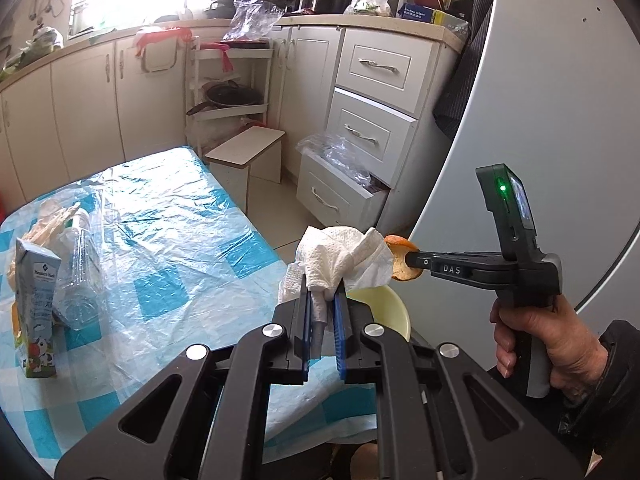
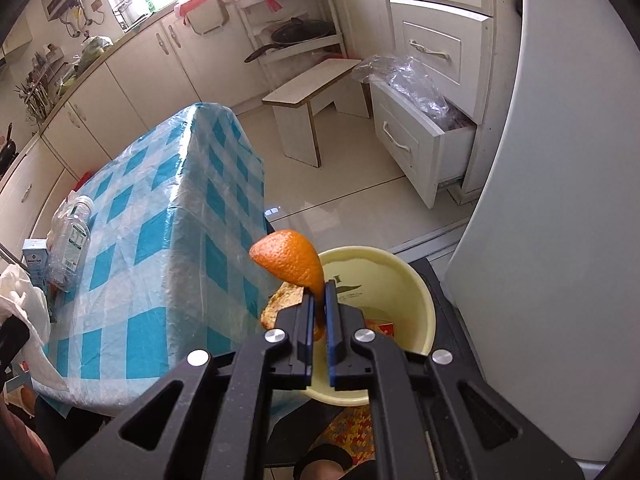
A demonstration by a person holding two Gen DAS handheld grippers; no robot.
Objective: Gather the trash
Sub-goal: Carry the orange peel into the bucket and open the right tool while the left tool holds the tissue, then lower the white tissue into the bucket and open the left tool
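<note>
1. Here, the left gripper (image 1: 322,300) has its jaws clamped on a crumpled white paper towel (image 1: 344,256), which bunches out above the blue pads.
2. The right gripper (image 2: 318,300) has its jaws pinched on a curl of orange peel (image 2: 292,260); the peel sticks up past the fingertips.
3. Both pieces of trash hang over a pale yellow bin (image 2: 416,292) that sits on the floor just beside the table (image 2: 160,200). Some red scraps lie at the bottom of the bin.
4. The table wears a blue-and-white checked cloth under a clear plastic sheet.
5. On the far part of the table a small milk carton (image 1: 36,312) stands upright, and a clear plastic bottle (image 1: 80,272) lies next to it, touching or nearly so.
6. In the left view a hand (image 1: 540,344) grips the handle of the right gripper.
7. Beyond the table stand a small white stool (image 2: 312,92) and an open bottom drawer (image 2: 416,136) stuffed with plastic bags.
</note>
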